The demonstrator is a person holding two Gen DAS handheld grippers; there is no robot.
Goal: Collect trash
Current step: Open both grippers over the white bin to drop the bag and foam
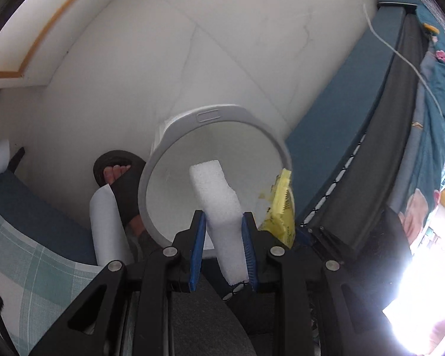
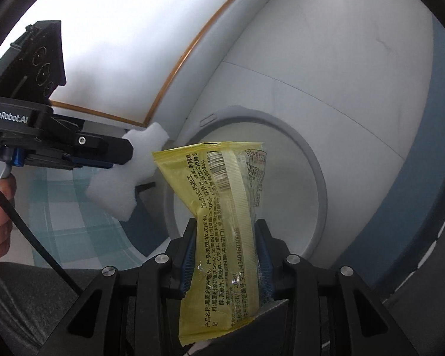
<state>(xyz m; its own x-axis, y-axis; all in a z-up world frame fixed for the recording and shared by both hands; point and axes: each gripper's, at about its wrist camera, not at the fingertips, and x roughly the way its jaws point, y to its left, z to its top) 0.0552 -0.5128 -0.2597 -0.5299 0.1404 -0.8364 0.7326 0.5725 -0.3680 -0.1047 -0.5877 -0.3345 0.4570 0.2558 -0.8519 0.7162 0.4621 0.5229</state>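
Left claw pinches a white foam chunk, right claw squeezes a yellow wrapper, both over the bin.

Floor: you see pale white floor tiles with thin grout lines running beneath everything.
Footwear: a bare foot in a black rubber sandal stands on the floor, at the left of your left wrist view.
Bed frame: a teal blue padded bed side panel runs along the right.
Bedding: a dark teal floral quilt hangs over the frame's edge.
Cable: a thin white cord drapes across the frame and quilt.
Fabric: a green-and-white checked cloth lies at lower left.
Trim: a white panel with an orange-brown edge strip borders the floor.
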